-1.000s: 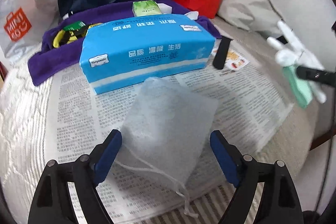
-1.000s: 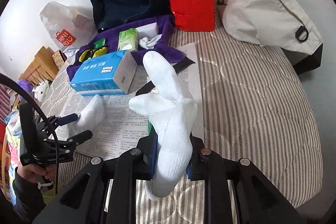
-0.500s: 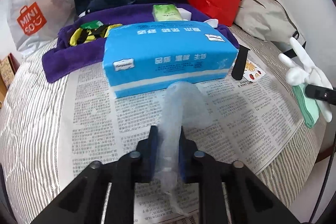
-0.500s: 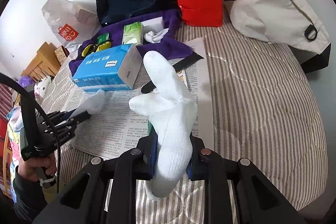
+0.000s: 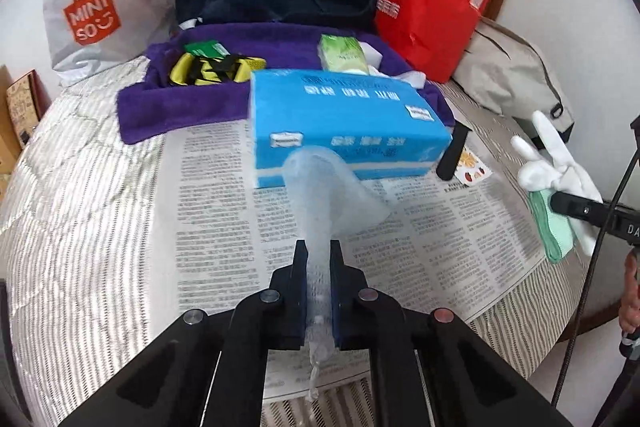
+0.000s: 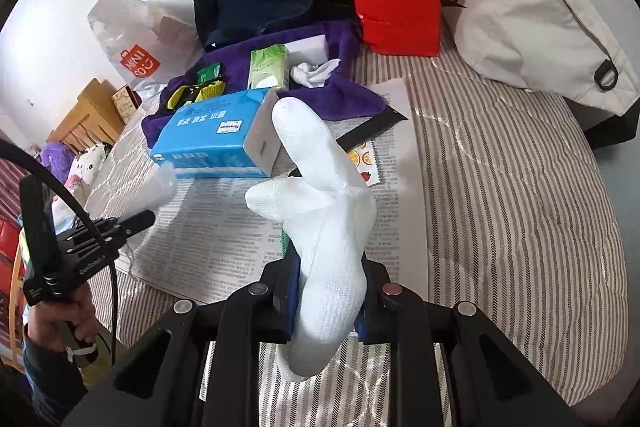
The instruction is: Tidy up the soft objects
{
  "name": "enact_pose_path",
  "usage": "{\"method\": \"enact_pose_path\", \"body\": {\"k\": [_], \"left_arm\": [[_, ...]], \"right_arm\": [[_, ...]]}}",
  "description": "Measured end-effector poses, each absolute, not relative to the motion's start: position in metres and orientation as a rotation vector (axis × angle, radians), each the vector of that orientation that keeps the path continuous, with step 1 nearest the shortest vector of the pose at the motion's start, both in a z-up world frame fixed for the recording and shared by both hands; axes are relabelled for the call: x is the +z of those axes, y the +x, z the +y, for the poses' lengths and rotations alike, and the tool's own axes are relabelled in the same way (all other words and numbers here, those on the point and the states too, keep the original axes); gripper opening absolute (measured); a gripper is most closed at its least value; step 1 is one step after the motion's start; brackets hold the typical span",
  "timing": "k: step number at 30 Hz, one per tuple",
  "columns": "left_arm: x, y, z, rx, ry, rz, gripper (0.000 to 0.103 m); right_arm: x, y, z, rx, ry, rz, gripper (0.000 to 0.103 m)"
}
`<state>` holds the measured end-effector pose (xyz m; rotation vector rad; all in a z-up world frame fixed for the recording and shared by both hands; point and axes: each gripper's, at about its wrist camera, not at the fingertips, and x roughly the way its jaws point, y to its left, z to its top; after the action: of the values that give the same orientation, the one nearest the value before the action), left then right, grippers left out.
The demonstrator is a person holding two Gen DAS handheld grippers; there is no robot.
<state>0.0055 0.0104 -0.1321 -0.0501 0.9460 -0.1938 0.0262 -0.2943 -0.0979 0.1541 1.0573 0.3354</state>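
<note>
Sock [image 6: 328,227], white, stands pinched in the right gripper [image 6: 326,291], whose fingers are closed on its middle, toe up above the newspaper [image 6: 224,239]. The left gripper [image 5: 319,291] is clamped on a translucent mesh pouch [image 5: 320,187], lifted over the newspaper with its drawstring hanging below. Behind lies a blue tissue pack [image 5: 344,123]. On the purple towel [image 5: 168,111] sit a green packet [image 5: 342,53] and a yellow-black item [image 5: 212,71].
</note>
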Motion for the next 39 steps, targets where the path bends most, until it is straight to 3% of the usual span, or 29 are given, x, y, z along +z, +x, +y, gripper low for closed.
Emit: {"method": "enact_pose_path", "body": {"k": [25,39], "left_arm": [[-0.073,0.003,0.045,-0.146,-0.106,0.854,0.009],[-0.066,0.017,0.048,-0.154,-0.108,0.863,0.009]], "right_arm": [[-0.069,0.036,-0.274,0.384,0.156,1.020,0.022],[-0.067,0.048,-0.267,0.395,0.150,1.023,0.022]]}}
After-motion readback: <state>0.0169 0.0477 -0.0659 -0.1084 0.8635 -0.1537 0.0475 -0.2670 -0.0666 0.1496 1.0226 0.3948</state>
